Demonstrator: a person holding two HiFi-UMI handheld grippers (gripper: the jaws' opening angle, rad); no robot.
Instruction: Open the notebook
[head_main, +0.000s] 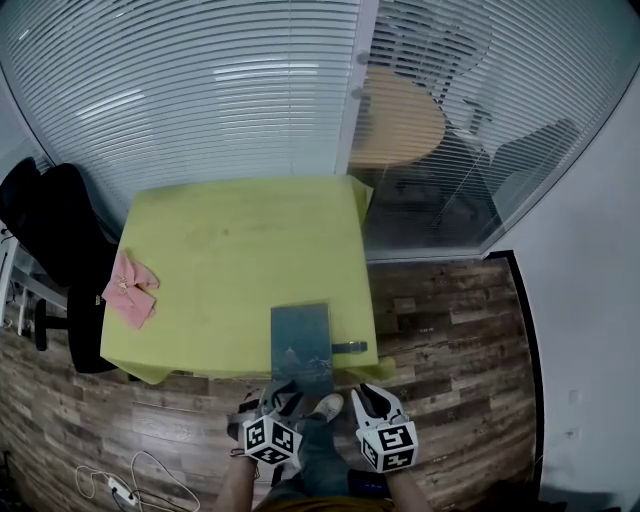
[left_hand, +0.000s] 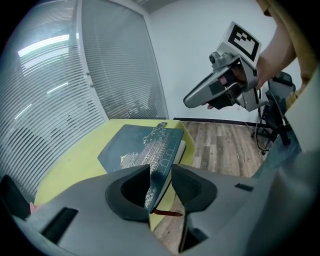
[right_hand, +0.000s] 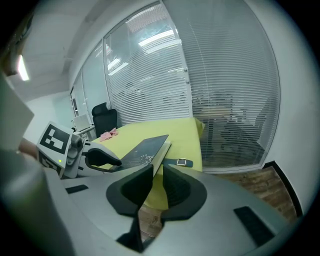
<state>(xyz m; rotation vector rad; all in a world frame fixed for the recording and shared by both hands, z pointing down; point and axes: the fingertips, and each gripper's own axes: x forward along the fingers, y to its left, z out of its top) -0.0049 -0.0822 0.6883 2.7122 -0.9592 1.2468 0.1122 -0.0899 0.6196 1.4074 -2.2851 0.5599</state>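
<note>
Left claw (head_main: 283, 388), bottom centre of the head view: closed on the near corner of the dark blue hardback notebook with a white line drawing on its cover (left_hand: 135, 145). Pads look seated on both faces, with the full thickness between them, not just the cover. Thin red ribbon bookmark (left_hand: 167, 213) hangs out under that corner. Right claw (head_main: 372, 395), just right of it: jaws a narrow gap apart, nothing between them, clear of the book and pointed toward its page edge. Notebook is shut, flat on the yellow-green covered counter (head_main: 220, 270) at its near edge, lower centre of frame, with the gripped corner overhanging the floor. Dark strap with a square metal buckle (head_main: 350, 347) lies at the book's right edge; can't tell if it's attached. My read of the step: left pins the book, cover not yet lifted. Next, the right claw needs one jaw under the cover edge only, then swing it up and over. Left likely has to shift, or it clamps the cover down. Further back: crumpled pink cloth (head_main: 130, 288) at the counter's left edge, white slatted blinds (head_main: 200, 90) across the top.
</note>
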